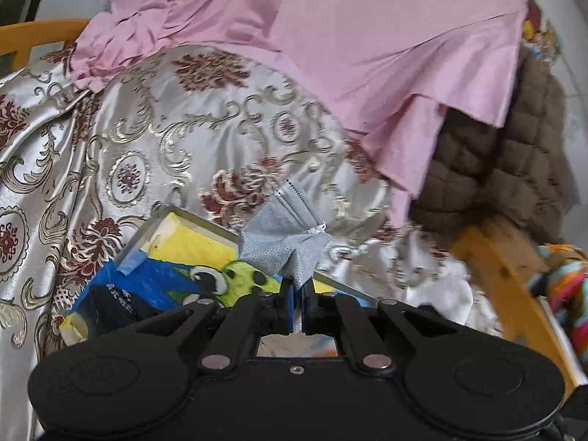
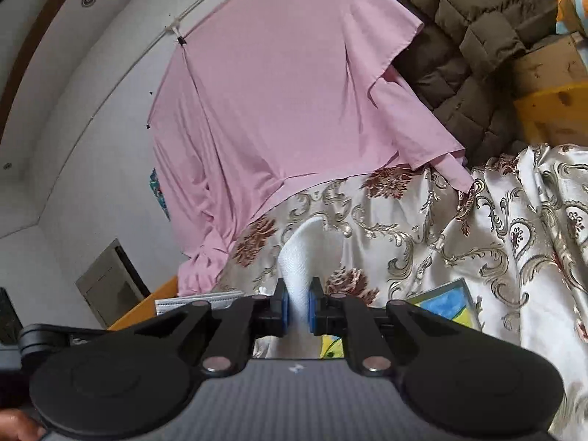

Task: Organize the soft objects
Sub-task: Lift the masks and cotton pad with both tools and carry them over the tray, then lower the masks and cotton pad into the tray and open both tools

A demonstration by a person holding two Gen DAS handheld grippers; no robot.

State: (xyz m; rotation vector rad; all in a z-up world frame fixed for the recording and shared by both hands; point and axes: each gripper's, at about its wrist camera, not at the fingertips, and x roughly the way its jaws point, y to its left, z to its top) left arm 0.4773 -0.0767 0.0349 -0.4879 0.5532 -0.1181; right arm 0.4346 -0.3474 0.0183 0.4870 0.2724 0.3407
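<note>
My left gripper (image 1: 298, 296) is shut on a grey-blue face mask (image 1: 284, 235), which stands crumpled above the blue pads. Behind it lie a silver patterned satin cloth (image 1: 154, 136) and a pink sheet (image 1: 349, 36). In the right wrist view my right gripper (image 2: 298, 310) is shut on a white sock (image 2: 299, 253) that sticks up between the pads. The same satin cloth (image 2: 459, 228) and pink sheet (image 2: 279, 103) fill the background there. A second folded mask (image 2: 194, 301) shows at the left, just beyond the right gripper.
A painted canvas (image 1: 183, 257) in yellow, blue and green lies on the satin cloth under the left gripper. A brown quilted jacket (image 1: 514, 154) hangs over a wooden frame (image 1: 499, 268). Colourful striped fabric (image 1: 566, 294) sits at the right edge. A white wall (image 2: 92, 128) stands behind.
</note>
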